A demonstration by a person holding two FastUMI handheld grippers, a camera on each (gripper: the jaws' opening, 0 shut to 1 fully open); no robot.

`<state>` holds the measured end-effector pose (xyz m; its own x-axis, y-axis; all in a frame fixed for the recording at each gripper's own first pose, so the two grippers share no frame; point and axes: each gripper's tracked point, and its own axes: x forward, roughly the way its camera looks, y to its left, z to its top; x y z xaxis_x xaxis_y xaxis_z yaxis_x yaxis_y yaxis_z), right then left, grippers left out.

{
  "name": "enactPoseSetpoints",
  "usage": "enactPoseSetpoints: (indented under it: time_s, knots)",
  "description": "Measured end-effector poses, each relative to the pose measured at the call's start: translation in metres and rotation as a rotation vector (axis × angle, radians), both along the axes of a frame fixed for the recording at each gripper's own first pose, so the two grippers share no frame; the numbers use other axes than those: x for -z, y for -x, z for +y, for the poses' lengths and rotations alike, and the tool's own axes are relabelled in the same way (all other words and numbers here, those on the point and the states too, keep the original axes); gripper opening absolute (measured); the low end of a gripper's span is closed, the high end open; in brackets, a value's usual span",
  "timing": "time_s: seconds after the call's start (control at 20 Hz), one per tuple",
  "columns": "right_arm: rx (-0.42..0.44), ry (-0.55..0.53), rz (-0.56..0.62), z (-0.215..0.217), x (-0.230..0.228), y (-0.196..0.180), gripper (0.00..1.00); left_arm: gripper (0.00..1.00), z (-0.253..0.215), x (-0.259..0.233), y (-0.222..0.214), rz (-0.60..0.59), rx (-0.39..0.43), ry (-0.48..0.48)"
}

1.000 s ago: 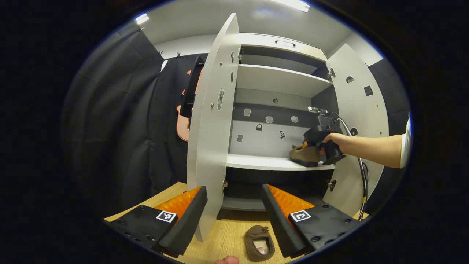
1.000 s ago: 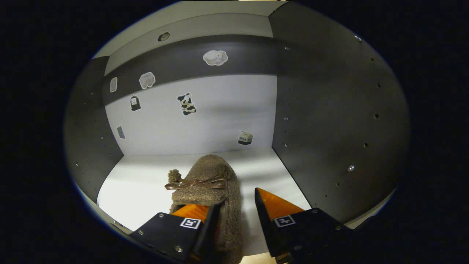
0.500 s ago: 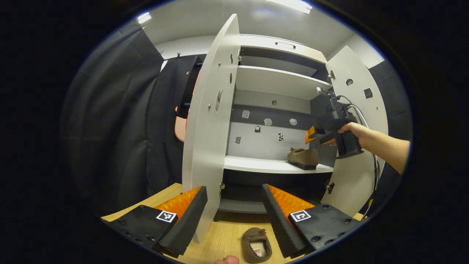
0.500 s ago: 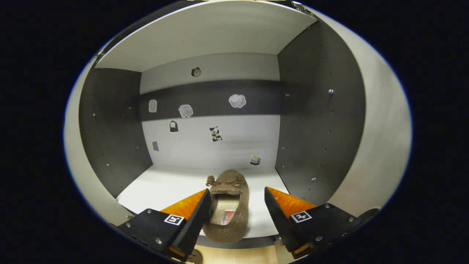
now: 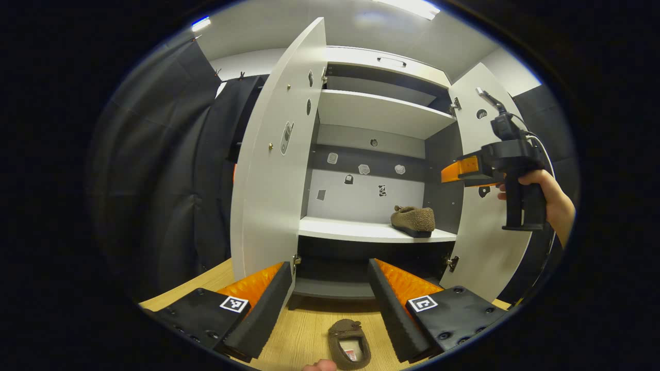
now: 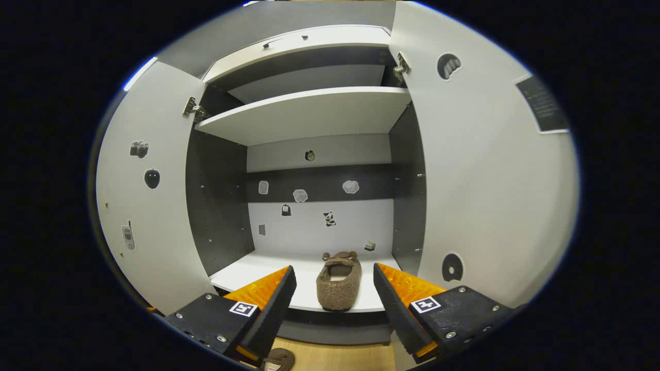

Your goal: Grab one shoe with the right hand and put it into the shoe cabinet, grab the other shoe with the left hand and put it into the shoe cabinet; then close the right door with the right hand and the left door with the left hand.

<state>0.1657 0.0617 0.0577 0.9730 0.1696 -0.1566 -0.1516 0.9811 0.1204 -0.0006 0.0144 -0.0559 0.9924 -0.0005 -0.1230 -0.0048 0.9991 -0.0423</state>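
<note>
My left gripper (image 5: 330, 304) hangs low over the wooden floor (image 5: 309, 335) with its fingers spread wide and nothing between them. Just below them lies the second shoe (image 5: 349, 350), opening up, toe pointing toward the shoe cabinet (image 5: 381, 113). It sits off to the side of my finger line, so if I drop straight down I risk pinching only the soft rim, or nudging it away across the floor.

The left door (image 5: 273, 170) stands open right beside my left finger. If I lift the shoe carelessly, that door edge is what I clip.

My right gripper (image 6: 332, 304) is also spread and empty, held clear in front of the cabinet; in the left gripper view it (image 5: 454, 172) floats beside the right door (image 5: 490, 242), its cable trailing behind. That cable could snag the door when the door swings.

Farther in, the first shoe (image 6: 337, 281) rests on the middle shelf (image 6: 242, 270), toward the right wall, its heel near the front lip. Setting the second one down roughly could knock it off, and a heel that sticks out would stop the doors closing.
</note>
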Motion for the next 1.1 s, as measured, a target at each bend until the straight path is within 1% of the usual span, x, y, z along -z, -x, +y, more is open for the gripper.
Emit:
enactPoseSetpoints:
  time_s: [0.05,0.1,0.15,0.2,0.35,0.4,0.6,0.65,0.7,0.8,0.9,1.0,1.1]
  knots:
    - [0.009,0.005,-0.011,-0.004,0.002,0.011,0.92,0.97,-0.002,0.001,-0.001,0.004,0.005,-0.001]
    - [0.022,0.010,-0.017,-0.009,0.006,0.023,0.89,0.97,-0.005,0.004,0.000,0.009,0.009,-0.002]
    - [0.030,0.012,-0.012,-0.013,0.013,0.033,0.92,0.97,-0.007,0.006,0.001,0.014,0.012,-0.001]
    - [0.033,0.006,-0.006,-0.016,0.020,0.045,0.92,0.99,-0.009,0.008,0.001,0.019,0.015,-0.001]
    - [0.033,-0.021,-0.039,-0.025,0.034,0.075,0.92,0.99,-0.011,0.021,0.004,0.047,0.016,-0.003]
    - [0.038,-0.020,-0.053,-0.029,0.042,0.085,0.92,0.97,-0.011,0.027,0.005,0.061,0.014,-0.007]
    - [0.066,0.021,-0.061,-0.042,0.076,0.118,0.92,0.97,-0.010,0.052,0.011,0.125,0.011,-0.014]
    - [0.071,0.018,-0.060,-0.044,0.082,0.125,0.92,0.99,-0.010,0.059,0.011,0.145,0.014,-0.013]
    - [0.075,0.009,-0.059,-0.044,0.087,0.131,0.92,0.97,-0.012,0.068,0.011,0.169,0.021,-0.012]
    - [0.073,-0.007,-0.053,-0.043,0.095,0.139,0.92,0.97,-0.010,0.084,0.005,0.209,0.021,-0.001]
    - [0.074,0.002,-0.048,-0.045,0.101,0.143,0.92,0.97,-0.011,0.103,-0.001,0.258,0.032,0.021]
    - [0.075,0.001,-0.043,-0.045,0.104,0.146,0.92,0.97,-0.009,0.140,-0.001,0.350,0.037,0.034]
    - [0.067,-0.009,-0.029,-0.043,0.110,0.148,0.92,0.97,-0.012,0.180,0.002,0.445,0.044,0.078]
